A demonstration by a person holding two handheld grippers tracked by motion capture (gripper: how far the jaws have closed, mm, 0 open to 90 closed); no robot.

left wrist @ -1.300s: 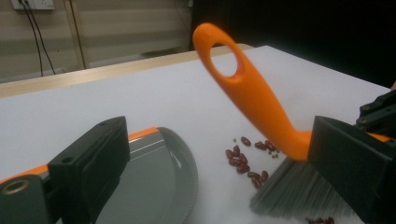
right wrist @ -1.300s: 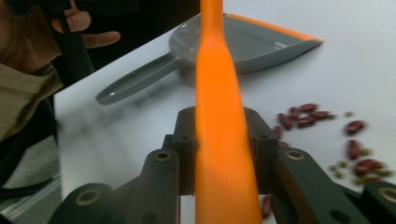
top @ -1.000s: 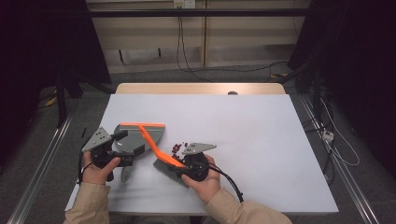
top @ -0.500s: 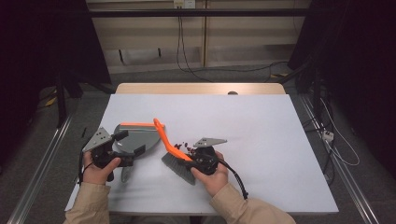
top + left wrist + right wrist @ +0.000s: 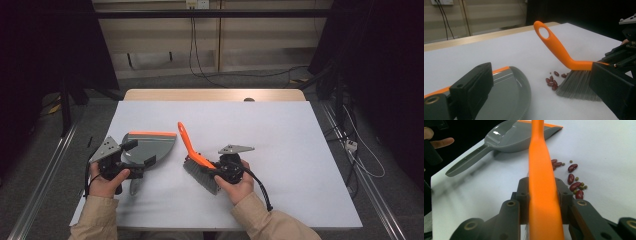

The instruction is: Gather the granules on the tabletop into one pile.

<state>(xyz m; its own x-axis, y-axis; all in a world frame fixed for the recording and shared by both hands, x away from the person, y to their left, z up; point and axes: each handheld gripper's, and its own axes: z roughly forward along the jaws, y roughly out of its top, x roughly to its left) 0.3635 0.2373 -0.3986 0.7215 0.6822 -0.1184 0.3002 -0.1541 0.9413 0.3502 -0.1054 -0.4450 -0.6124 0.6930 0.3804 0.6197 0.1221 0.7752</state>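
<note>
Green peas [image 5: 581, 185] among red beans [image 5: 574, 186]

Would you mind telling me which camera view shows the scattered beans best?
The right gripper view: the beans lie close and sharp on the white table, red ones and small green ones told apart. The left gripper view shows a small red cluster by the brush bristles. In the high view they are too small to make out.

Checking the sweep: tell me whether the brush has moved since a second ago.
Yes. The brush in the right gripper has swung away from the dustpan, toward the table's right side.
</note>
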